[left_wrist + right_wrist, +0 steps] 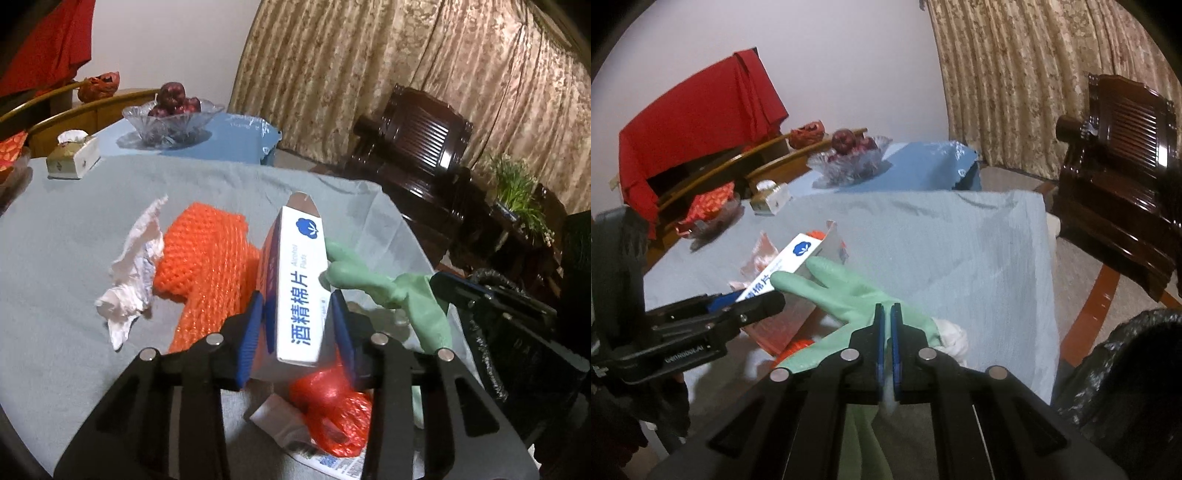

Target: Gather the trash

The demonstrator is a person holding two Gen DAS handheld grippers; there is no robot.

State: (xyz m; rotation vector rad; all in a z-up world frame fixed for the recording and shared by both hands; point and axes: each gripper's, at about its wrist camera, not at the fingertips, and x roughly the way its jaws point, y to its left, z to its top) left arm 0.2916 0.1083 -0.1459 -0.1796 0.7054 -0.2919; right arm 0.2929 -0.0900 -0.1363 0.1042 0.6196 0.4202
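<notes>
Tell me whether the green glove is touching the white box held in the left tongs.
Touching. The right wrist view shows the green glove fingertips lying against the white box; the left wrist view shows a glove finger pressed on its side, with the left tongs clamping it.

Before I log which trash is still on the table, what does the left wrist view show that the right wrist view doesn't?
Only the left wrist view shows the crumpled white tissue and the red plastic bag under the box. Only the right wrist view shows the black bin bag and the right gripper shut on the green glove. Both show the alcohol pad box held in the left gripper, the glove, and the orange foam netting.
</notes>
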